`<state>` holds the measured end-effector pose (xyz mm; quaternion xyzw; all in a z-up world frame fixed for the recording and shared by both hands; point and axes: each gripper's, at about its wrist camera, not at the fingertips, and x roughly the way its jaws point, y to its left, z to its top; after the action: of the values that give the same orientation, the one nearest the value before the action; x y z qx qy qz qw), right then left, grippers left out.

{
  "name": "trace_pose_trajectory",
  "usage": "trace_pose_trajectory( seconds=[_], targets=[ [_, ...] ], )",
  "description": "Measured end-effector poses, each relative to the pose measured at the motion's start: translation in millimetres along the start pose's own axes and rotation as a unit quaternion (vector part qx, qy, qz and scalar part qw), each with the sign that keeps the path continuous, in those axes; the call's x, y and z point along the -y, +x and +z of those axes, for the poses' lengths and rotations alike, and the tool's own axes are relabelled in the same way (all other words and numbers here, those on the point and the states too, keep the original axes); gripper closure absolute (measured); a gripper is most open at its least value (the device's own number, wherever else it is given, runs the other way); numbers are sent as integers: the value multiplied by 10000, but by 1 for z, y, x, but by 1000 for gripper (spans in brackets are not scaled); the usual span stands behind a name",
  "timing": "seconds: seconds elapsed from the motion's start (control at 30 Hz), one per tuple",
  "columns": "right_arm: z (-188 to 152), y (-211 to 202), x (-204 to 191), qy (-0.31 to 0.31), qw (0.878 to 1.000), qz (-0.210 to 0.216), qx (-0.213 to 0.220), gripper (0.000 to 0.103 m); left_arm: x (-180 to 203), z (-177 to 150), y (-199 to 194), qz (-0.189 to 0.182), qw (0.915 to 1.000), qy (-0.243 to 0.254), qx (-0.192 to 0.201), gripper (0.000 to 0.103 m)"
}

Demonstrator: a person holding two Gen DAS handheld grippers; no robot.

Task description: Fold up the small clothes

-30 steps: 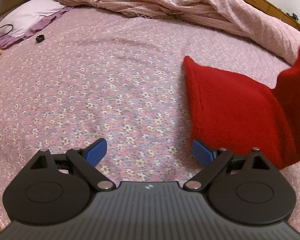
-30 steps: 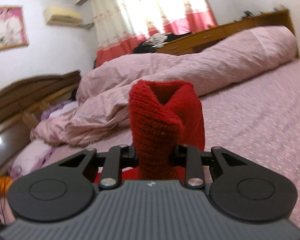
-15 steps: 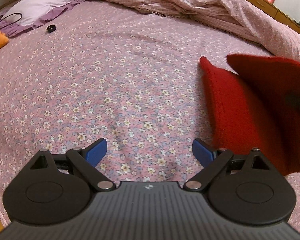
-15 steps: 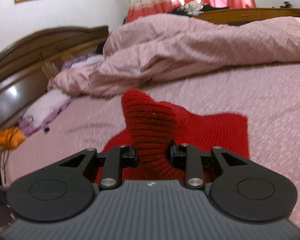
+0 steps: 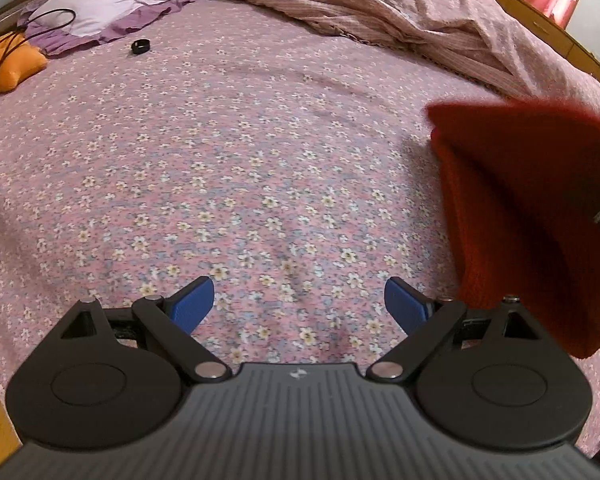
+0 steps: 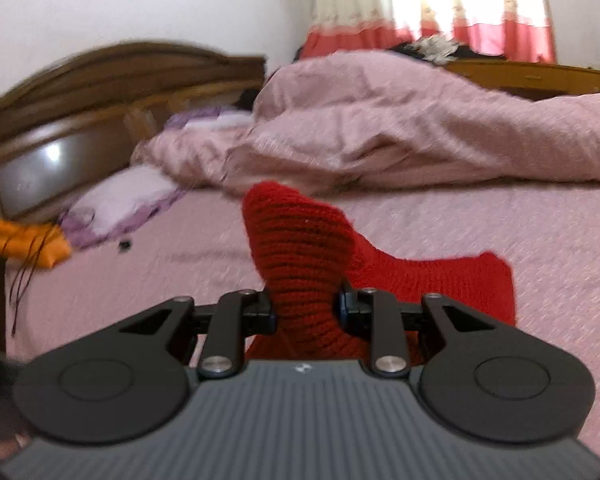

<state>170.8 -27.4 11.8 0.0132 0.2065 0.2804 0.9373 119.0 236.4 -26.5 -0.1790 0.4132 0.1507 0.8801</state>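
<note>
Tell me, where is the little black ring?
In the left wrist view, the little black ring lies on the flowery bedspread, upper left, beside the purple pillow and the orange cushion.

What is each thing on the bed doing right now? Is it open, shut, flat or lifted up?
Left gripper: open, empty, over the sheet.
Right gripper: shut on the red knit cloth.
Red knit cloth: one end pinched and lifted, the rest lying on the bed.
Quilt: rumpled, heaped at the far side.
Pillow: lying flat by the headboard.
</note>
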Motion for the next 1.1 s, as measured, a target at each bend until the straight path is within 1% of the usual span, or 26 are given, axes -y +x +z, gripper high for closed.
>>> trace_pose_trajectory(
  seconds=[0.07,0.1,0.2,0.23,0.27,0.37,0.5,0.6,0.7,0.87,0.97,1.03,1.07,1.1],
  targets=[
    [-14,10,-7,-62,9995,111,-298,73,-2,0,-2,23,10000,-1,17,8],
    [-22,13,-9,-104,9991,146,-380,72,-3,0,-4,31,10000,1,27,8],
    [-32,10,-13,-145,9989,169,-410,68,-4,1,-9,63,9999,46,71,8],
    [-30,9,-14,-149,9990,164,-396,63,-3,1,-11,68,9999,67,88,8],
    [-28,8,-14,-130,9989,209,-399,56,-2,3,-13,60,9999,84,111,8],
    [-22,-4,-13,158,9979,484,-403,44,3,7,-21,-21,9997,112,205,8],
    [-17,-24,-7,571,9946,814,-286,42,15,14,-37,-238,9988,219,365,8],
    [-14,-40,1,801,9923,917,-219,42,28,20,-49,-414,9973,332,498,8],
    [-11,-54,13,945,9924,785,-103,42,44,25,-60,-604,9951,456,631,8],
    [-10,-74,40,1159,9927,325,121,42,78,33,-64,-1060,9898,656,693,8],
    [-14,-77,58,1341,9909,-21,131,42,100,33,-56,-1261,9860,815,731,9],
    [-20,-77,71,1529,9880,-211,99,42,114,33,-46,-1427,9834,905,664,10],
    [-22,-77,76,1594,9868,-270,89,42,119,33,-40,-1456,9830,932,615,11],
    [-25,-77,81,1676,9852,-352,68,42,124,32,-33,-1427,9835,957,565,15]
  ],
)
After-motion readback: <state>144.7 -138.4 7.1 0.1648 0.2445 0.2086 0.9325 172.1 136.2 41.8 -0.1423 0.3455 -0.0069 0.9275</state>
